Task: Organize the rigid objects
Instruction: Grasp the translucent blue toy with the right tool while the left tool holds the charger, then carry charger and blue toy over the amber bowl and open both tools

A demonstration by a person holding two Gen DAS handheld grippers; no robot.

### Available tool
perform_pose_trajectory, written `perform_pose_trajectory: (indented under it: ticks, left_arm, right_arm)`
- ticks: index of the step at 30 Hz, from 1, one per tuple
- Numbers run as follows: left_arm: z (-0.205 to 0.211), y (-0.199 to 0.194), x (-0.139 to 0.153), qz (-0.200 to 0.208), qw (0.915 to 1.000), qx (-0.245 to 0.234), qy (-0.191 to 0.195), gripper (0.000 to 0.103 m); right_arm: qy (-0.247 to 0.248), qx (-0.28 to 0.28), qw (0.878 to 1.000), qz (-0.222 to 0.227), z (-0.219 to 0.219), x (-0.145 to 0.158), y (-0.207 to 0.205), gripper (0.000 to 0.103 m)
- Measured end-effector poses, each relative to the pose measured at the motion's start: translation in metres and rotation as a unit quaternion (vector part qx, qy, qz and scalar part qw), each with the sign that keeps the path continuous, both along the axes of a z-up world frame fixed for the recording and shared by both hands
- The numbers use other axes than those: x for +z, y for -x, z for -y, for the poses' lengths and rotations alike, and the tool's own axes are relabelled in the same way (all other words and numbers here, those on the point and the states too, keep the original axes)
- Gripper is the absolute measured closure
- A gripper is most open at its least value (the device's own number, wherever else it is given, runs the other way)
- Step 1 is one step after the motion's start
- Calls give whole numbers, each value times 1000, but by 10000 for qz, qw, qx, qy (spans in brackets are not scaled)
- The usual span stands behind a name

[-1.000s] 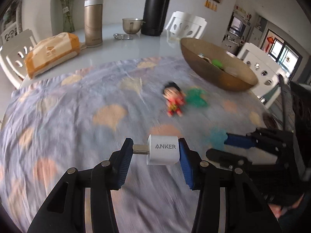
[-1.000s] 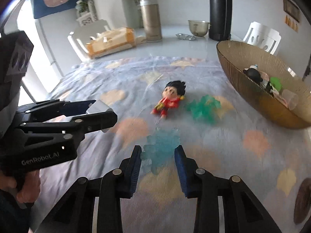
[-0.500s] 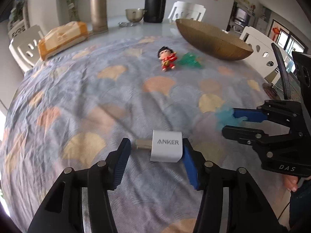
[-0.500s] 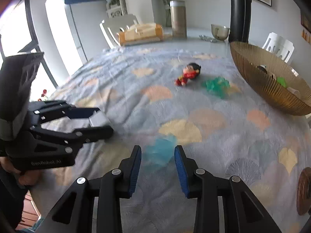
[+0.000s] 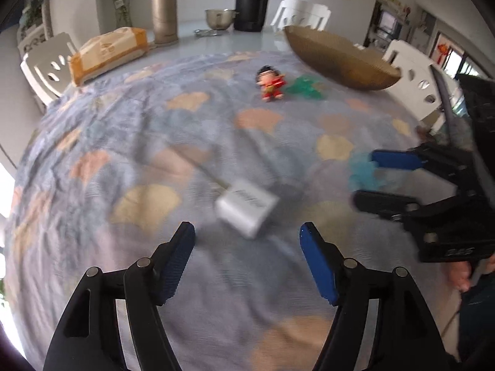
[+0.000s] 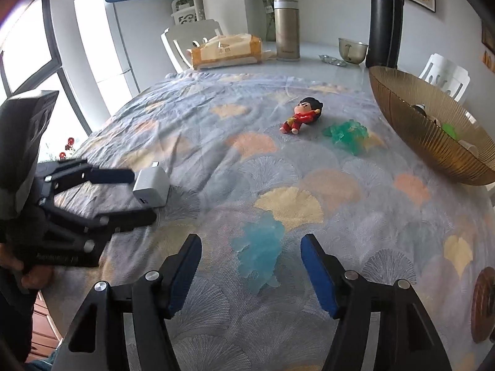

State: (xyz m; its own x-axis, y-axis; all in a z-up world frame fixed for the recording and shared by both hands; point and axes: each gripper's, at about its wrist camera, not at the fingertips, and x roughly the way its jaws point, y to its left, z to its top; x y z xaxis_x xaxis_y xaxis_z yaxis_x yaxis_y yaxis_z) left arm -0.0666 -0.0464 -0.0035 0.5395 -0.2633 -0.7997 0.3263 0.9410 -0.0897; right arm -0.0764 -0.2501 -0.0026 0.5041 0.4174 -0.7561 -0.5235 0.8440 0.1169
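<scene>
Both your grippers have just spread, letting go.
Left gripper (image 5: 247, 241) frees the white charger (image 5: 246, 211) at twelve o'clock; right gripper (image 6: 251, 249) frees the blue crystal piece (image 6: 260, 247), both laid near you.

A white charger block (image 6: 151, 187) lies on the cloth-covered surface (image 6: 309, 185), tilted on a corner edge, its plug prongs pointing away toward the far side; it looks blurred in the left wrist view (image 5: 246, 211). A pale blue translucent toy (image 6: 258, 249) with a lumpy outline lies flat on the cloth nearer the front edge, well apart from the charger. Farther back, a small doll (image 6: 301, 119) with black hair and a red outfit lies on its back. Just beside it lies a green translucent toy (image 6: 348, 136) of the same lumpy shape. A ribbed brown bowl (image 6: 433, 142) stands near these two, with small items inside that are too hidden to tell.
</scene>
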Motion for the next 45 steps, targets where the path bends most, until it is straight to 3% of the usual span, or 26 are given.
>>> perform_pose_trajectory:
  ticks: [4, 5, 7, 11, 13, 15, 18, 22, 27, 30, 33, 36, 38, 40, 41, 42, 43, 45]
  left_arm:
    - [13, -15, 2, 60, 9996, 262, -71, 35]
    - [15, -19, 1, -3, 9996, 271, -35, 39]
    - [19, -24, -3, 3, 9995, 305, -58, 63]
    - [17, -20, -3, 197, 9994, 286, -72, 68]
    - [15, -19, -2, 250, 9993, 263, -7, 68]
    - [13, -17, 0, 317, 9991, 294, 43, 68]
    - [12, -19, -1, 275, 9991, 325, 33, 67]
    - [12, -19, -3, 180, 9994, 297, 41, 56]
    - [25, -14, -5, 316, 9980, 260, -475, 53]
    - [32, -11, -4, 439, 9966, 178, -673, 47]
    - [29, -10, -3, 460, 9966, 210, -645, 40]
    - [24, -10, -1, 467, 9972, 282, -503, 40]
    - [20, -10, 0, 458, 9977, 332, -386, 40]
    - [18, -11, 0, 431, 9980, 357, -283, 40]
    - [17, -12, -1, 372, 9985, 341, -228, 41]
    - [17, -13, -2, 356, 9986, 328, -207, 49]
    - [17, -14, -3, 327, 9988, 325, -192, 63]
    - [17, -15, -4, 308, 9987, 354, -192, 70]
  right_arm:
    - [-55, -32, 10000, -63, 2, 0, -1, 38]
    - [-55, -44, 9999, -77, 2, -1, -1, 38]
    - [-38, -75, 9999, -114, 1, -2, -2, 38]
    - [50, -158, 9996, -227, -1, -5, -7, 38]
    - [132, -181, 9996, -155, -3, -5, -7, 50]
    - [248, -147, 9996, -42, -9, -4, -3, 69]
    - [269, -258, 9993, 94, -11, 1, -3, 69]
    - [-72, -690, 9976, -32, 4, 2, -18, 69]
    - [-177, -940, 9951, -253, 16, -3, -26, 69]
    - [79, -885, 9959, -147, 6, -4, -21, 69]
    - [260, -815, 9963, -3, 0, -3, -16, 69]
    - [32, -862, 9962, 98, 8, 1, -13, 69]
    - [-148, -882, 9959, 120, 15, 4, -11, 66]
    - [-191, -772, 9966, 191, 14, 6, -7, 56]
    - [-178, -715, 9969, 287, 13, 9, -3, 45]
    - [-141, -680, 9968, 393, 10, 11, 1, 36]
    - [-110, -605, 9968, 509, 7, 13, 5, 32]
    - [-96, -535, 9966, 623, 5, 16, 10, 18]
